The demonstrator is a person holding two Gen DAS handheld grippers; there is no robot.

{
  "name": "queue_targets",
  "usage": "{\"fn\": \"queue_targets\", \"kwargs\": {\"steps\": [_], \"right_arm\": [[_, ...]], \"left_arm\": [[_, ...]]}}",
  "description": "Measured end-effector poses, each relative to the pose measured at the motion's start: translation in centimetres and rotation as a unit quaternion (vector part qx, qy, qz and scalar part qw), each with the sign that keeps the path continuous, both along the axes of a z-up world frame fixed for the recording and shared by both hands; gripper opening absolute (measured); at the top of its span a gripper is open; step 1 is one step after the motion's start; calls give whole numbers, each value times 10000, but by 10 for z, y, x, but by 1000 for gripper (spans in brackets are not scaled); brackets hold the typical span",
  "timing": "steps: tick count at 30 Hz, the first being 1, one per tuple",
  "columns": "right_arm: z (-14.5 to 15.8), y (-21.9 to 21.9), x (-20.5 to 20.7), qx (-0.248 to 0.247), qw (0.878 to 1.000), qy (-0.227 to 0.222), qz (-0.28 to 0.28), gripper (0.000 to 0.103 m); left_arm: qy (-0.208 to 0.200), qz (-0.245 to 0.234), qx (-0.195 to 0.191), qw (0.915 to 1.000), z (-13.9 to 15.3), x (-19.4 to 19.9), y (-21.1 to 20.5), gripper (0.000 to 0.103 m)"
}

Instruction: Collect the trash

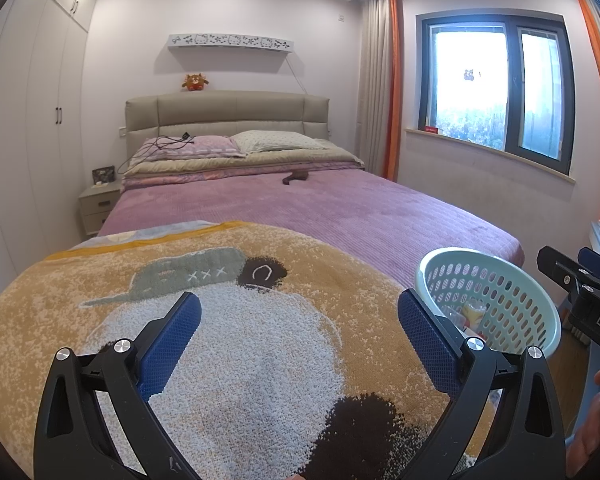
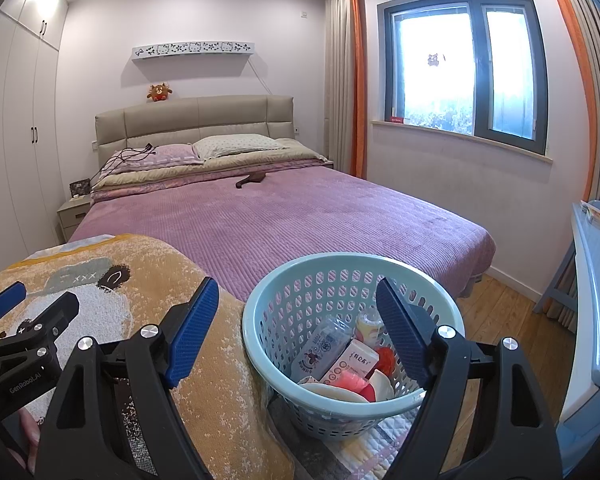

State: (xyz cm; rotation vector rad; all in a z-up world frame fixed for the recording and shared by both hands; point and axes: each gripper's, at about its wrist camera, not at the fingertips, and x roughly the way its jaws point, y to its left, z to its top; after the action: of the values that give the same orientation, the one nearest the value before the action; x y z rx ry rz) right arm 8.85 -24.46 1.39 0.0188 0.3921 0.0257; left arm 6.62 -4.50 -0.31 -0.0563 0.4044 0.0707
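Trash [image 2: 342,354] lies inside the pale-green perforated basket [image 2: 260,312], which stands between and just ahead of the fingers of the right gripper [image 2: 296,328]; in the left wrist view the same basket sits to the right of the right-hand finger. Going left to right: the left gripper [image 1: 298,344] hangs over the patterned blanket [image 1: 236,344], fingers spread wide and holding nothing; the right gripper is likewise wide and empty. The contents appear to be light packaging: a clear plastic bottle [image 2: 326,340], a small carton [image 2: 352,360], a can [image 2: 370,324] and soft wrappers. The bottle is likely smooth and easily crushed. The basket looks light, thin-walled and slightly flexible; its rolled rim offers the firmest hold. The bed edge lies left of the basket; open floor [image 2: 496,312] lies to the right, bounded by a blue table [image 2: 596,264].
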Motion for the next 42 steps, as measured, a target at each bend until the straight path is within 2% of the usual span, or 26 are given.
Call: {"fn": "queue_targets", "kwargs": {"steps": [42], "right_arm": [[-6,0,-1,18,10000,24,2,77]], "left_arm": [[8,26,47,10000,0,0,0,96]]}}
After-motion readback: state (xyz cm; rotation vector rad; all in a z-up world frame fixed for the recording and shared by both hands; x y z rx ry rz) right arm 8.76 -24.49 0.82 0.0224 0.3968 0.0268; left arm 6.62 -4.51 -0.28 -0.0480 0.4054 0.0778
